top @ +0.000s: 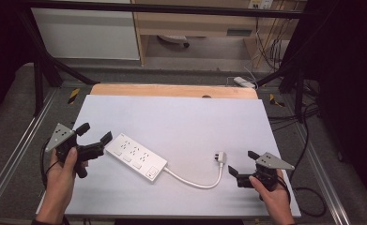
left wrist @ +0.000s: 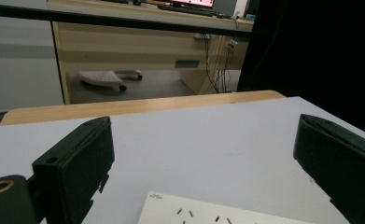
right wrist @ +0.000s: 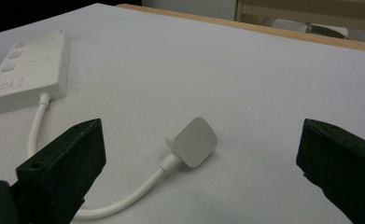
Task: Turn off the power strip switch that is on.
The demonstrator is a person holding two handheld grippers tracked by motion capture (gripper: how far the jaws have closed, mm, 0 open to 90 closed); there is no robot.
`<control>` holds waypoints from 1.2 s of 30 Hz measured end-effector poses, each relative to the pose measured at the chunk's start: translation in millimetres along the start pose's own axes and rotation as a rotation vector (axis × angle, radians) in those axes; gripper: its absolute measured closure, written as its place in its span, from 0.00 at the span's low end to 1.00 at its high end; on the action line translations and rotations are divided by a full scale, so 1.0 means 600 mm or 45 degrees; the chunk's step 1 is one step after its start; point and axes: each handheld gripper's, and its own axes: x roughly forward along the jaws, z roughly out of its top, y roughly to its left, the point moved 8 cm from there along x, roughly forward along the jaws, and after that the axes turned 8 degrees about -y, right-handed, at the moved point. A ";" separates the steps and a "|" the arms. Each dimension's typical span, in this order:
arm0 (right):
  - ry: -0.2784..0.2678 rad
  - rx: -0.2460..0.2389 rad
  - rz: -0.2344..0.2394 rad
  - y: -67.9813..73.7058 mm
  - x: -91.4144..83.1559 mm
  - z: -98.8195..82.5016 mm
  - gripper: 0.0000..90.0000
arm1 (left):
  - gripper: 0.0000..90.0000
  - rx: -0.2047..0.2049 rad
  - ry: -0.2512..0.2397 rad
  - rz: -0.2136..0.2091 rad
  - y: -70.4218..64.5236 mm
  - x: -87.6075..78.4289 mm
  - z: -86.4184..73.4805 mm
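Power strip (top: pixel 135 157) sits flat on the white table (top: pixel 181 117), just off the tips of our left gripper (top: pixel 95 135), near end of the strip right next to its lower jaw, not touching as far as we can tell from the high view. Left gripper jaws are spread wide, nothing between them; in the left gripper view we see bare table between the two black jaws and the strip's socket face (left wrist: pixel 217 215) just below and ahead of the gap. Left hand (top: pixel 64 171) holds that gripper at the left edge of the table, jaws pointing toward the strip. White cable (top: pixel 195 180) runs out of the strip's far end, curves toward our right gripper (top: pixel 242 163) and ends in the plug (top: pixel 220 157). Plug lies on the table just ahead of the right gripper's tips, apart from them. In the right gripper view the plug (right wrist: pixel 193 141) sits between the two jaws' lines but further out, flat white face up, cable (right wrist: pixel 129 196) trailing back past the left-hand jaw toward the strip (right wrist: pixel 31 70), which lies well off to that side. Right gripper jaws are wide open too, holding nothing. Right hand (top: pixel 272 194) grips it near the table's front right corner.
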 end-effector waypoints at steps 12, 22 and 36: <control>-0.006 -0.006 -0.002 -0.001 -0.001 0.001 0.02 | 0.05 0.024 -0.001 -0.054 -0.018 -0.046 0.021; -0.007 -0.007 -0.004 -0.001 -0.001 0.001 0.02 | 0.05 0.056 0.008 -0.061 -0.022 -0.073 0.018; -0.006 -0.009 -0.007 -0.002 -0.001 0.001 0.02 | 0.05 0.036 0.048 -0.030 -0.003 -0.106 -0.020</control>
